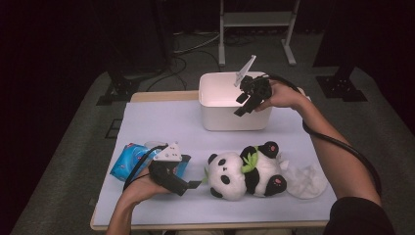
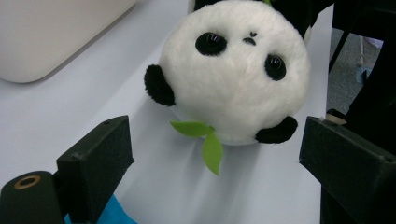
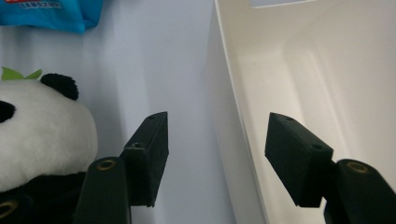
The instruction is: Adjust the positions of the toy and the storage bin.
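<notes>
My left tongs point(image 1: 195, 184) lay low on the counter point(image 1: 161, 122), pointing at the head of the plush panda point(image 1: 244, 171). In the left gripper view both jaws stood wide apart with the panda's white face point(image 2: 233, 79) just ahead of them and a green felt leaf point(image 2: 205, 140) hanging toward the gap. Nothing sat between the pads; no contact with the plush.

The panda lay on its side near the front of the counter, head toward my left hand point(image 1: 142, 188), feet toward a crumpled white tissue point(image 1: 306, 180) that it touched or nearly touched. A blue snack packet point(image 1: 128, 160) lay just behind the left tongs.

My right tongs point(image 1: 244, 104) hung tilted downward over the front right part of the white plastic bin point(image 1: 215, 117), which stood at the back of the counter, well apart from the panda. In the right gripper view the jaws straddled the bin's front wall point(image 3: 229, 116), one jaw over the counter side, the other over the bin's inside. They were spread wide and held nothing, not touching the wall as far as I could tell.
</notes>
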Available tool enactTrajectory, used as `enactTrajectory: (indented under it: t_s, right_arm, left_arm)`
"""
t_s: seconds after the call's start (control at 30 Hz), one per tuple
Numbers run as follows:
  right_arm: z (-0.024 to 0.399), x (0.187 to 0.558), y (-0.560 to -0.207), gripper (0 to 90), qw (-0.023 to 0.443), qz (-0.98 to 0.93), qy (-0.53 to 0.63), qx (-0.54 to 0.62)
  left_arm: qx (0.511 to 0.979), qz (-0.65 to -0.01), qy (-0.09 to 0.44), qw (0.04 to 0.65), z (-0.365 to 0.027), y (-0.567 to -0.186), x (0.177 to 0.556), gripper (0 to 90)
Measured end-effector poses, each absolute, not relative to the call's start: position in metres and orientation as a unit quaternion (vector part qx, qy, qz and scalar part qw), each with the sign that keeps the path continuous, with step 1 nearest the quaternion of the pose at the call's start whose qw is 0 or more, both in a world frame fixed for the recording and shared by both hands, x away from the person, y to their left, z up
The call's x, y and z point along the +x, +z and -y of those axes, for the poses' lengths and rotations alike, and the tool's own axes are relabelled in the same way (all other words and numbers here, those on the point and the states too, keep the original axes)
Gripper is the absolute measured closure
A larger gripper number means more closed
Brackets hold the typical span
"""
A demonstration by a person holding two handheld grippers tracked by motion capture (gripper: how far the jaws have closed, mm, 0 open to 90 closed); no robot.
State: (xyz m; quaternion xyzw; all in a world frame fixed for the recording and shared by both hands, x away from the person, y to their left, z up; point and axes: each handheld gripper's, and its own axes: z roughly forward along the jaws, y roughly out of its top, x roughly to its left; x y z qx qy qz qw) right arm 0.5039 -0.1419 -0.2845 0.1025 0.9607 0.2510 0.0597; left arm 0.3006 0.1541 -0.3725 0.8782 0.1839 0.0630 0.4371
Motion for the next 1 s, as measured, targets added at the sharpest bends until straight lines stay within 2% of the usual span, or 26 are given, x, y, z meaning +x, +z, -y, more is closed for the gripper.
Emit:
enactTrajectory:
  t_s: [0.37, 0.53, 0.63, 0.67, 0.73, 0.77, 0.83, 1.0]
  right_arm:
    - [0.136, 0.515, -0.294, 44.7, 0.061, -0.961, 0.249, 0.104]
    - [0.136, 0.519, -0.301, 53.1, 0.063, -0.962, 0.242, 0.113]
    - [0.136, 0.521, -0.304, 54.4, 0.063, -0.962, 0.240, 0.111]
    - [0.136, 0.521, -0.306, 59.8, 0.061, -0.963, 0.236, 0.113]
    - [0.135, 0.521, -0.307, 60.6, 0.061, -0.964, 0.236, 0.107]
    - [0.135, 0.521, -0.309, 65.1, 0.059, -0.965, 0.232, 0.111]
    - [0.135, 0.521, -0.310, 65.1, 0.059, -0.965, 0.231, 0.110]
    - [0.134, 0.524, -0.314, 76.9, 0.045, -0.967, 0.224, 0.111]
  left_arm:
    - [0.880, -0.183, 0.068, 0.433, -0.158, -0.372, 0.301, 8.9]
    - [0.879, -0.184, 0.068, 0.434, -0.159, -0.372, 0.301, 8.9]
    - [0.879, -0.186, 0.066, 0.434, -0.158, -0.372, 0.301, 8.9]
    - [0.880, -0.185, 0.066, 0.433, -0.158, -0.373, 0.301, 8.9]
    - [0.879, -0.187, 0.065, 0.434, -0.158, -0.373, 0.302, 8.9]
    - [0.879, -0.187, 0.065, 0.433, -0.158, -0.373, 0.302, 8.9]
    - [0.881, -0.185, 0.066, 0.431, -0.159, -0.372, 0.302, 8.9]
    - [0.880, -0.186, 0.069, 0.433, -0.161, -0.371, 0.302, 8.9]
